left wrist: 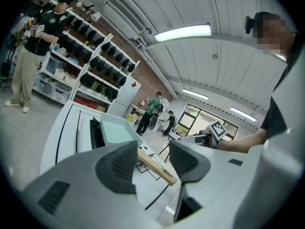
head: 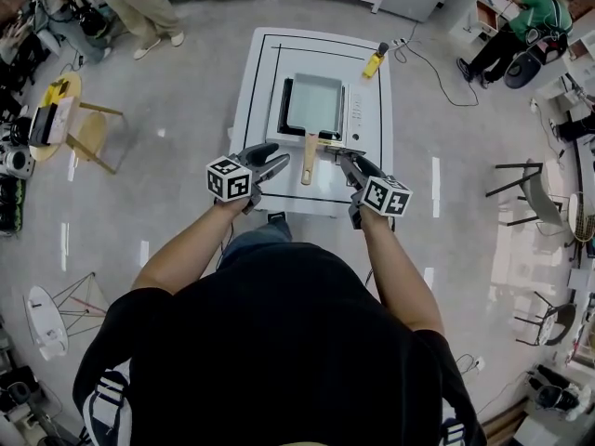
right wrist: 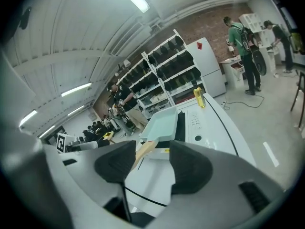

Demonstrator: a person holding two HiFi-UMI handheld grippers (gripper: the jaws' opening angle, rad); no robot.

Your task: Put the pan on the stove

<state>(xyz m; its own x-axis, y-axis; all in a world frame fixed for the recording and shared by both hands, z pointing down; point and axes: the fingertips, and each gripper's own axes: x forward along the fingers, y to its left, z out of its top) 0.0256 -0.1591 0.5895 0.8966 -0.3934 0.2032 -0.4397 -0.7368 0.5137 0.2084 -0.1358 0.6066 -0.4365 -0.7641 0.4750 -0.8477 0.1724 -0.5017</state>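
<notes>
Pan (head: 314, 100) on stove (head: 357, 110), handle (head: 308, 159) pointing near. Left gripper (head: 269, 159) left of handle, right gripper (head: 346, 159) right of it. Both jaws wide, gripping nothing.

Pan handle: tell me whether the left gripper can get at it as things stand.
Probably yes. The left gripper hangs open just left of the wooden handle, which juts from the pan toward the person. Nothing stands between gripper and handle.
</notes>
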